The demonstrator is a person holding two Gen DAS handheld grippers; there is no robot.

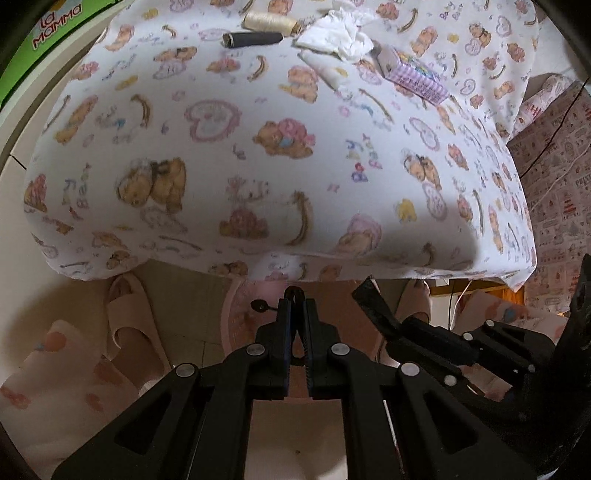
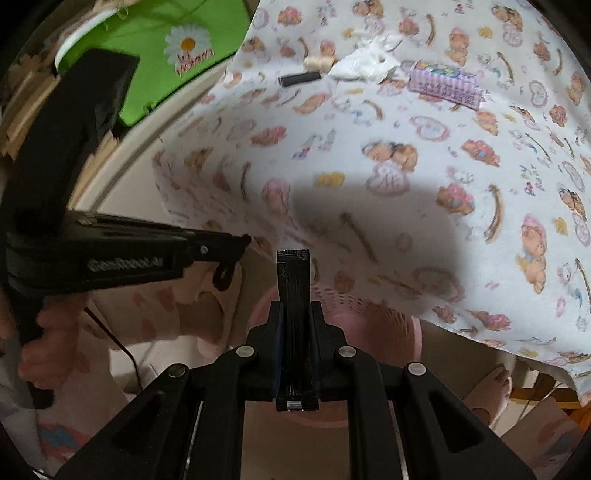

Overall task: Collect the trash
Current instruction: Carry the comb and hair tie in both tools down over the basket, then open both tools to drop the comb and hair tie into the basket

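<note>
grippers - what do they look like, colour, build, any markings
Both the left gripper and right gripper are matte black plastic with silver round pivot pins and blue-edged pads. The left one's side carries raised lettering, too blurred to read.

A teddy-bear cloth (image 1: 229,155) covers the desk. Near its far edge lie a cream thread spool (image 1: 271,21) and a black one (image 1: 253,38) — side by side. A green box (image 2: 162,62) stands beyond the left edge.

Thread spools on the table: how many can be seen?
2. A cream spool at the cloth's far side, and a dark spool lying just in front of it. The crumpled tissue beside them may hide more.
</note>
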